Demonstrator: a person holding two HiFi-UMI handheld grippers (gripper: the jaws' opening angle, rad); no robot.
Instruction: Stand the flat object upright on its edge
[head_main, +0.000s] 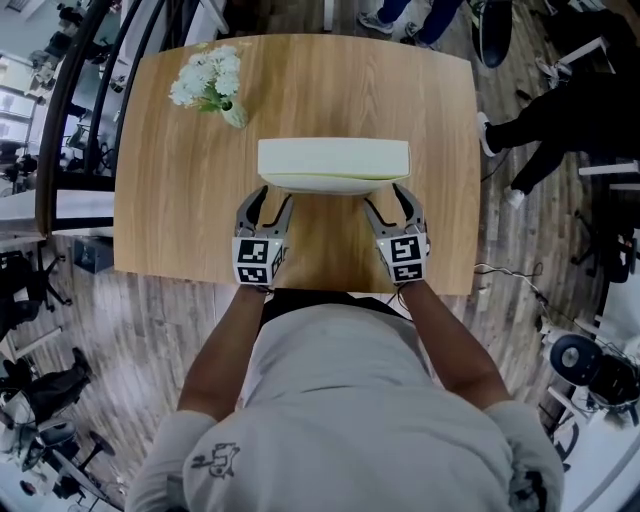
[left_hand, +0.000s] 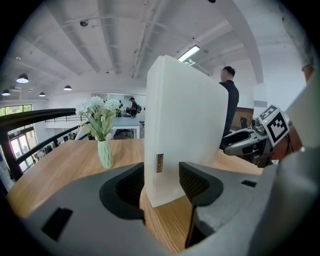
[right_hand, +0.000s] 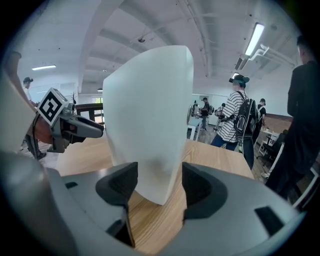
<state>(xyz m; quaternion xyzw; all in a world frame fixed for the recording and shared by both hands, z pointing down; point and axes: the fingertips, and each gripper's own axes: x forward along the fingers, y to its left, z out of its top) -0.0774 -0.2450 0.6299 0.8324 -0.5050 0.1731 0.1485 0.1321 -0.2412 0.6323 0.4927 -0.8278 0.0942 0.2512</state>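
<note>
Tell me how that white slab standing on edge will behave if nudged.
The white slab looks apt to tip, since it stands on a narrow edge on the table. It seems stiff, staying straight along its length. Its smooth faces may slip.

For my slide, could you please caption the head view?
White board standing on edge on table, left gripper and right gripper at its ends.

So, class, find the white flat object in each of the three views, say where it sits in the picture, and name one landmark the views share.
Head view: flat object at centre, on edge on the wooden table.
Left gripper view: flat object at centre, upright, near end between the jaws.
Right gripper view: flat object at centre, upright, near end between the jaws.
Shared landmark: the wooden table beneath it.
</note>
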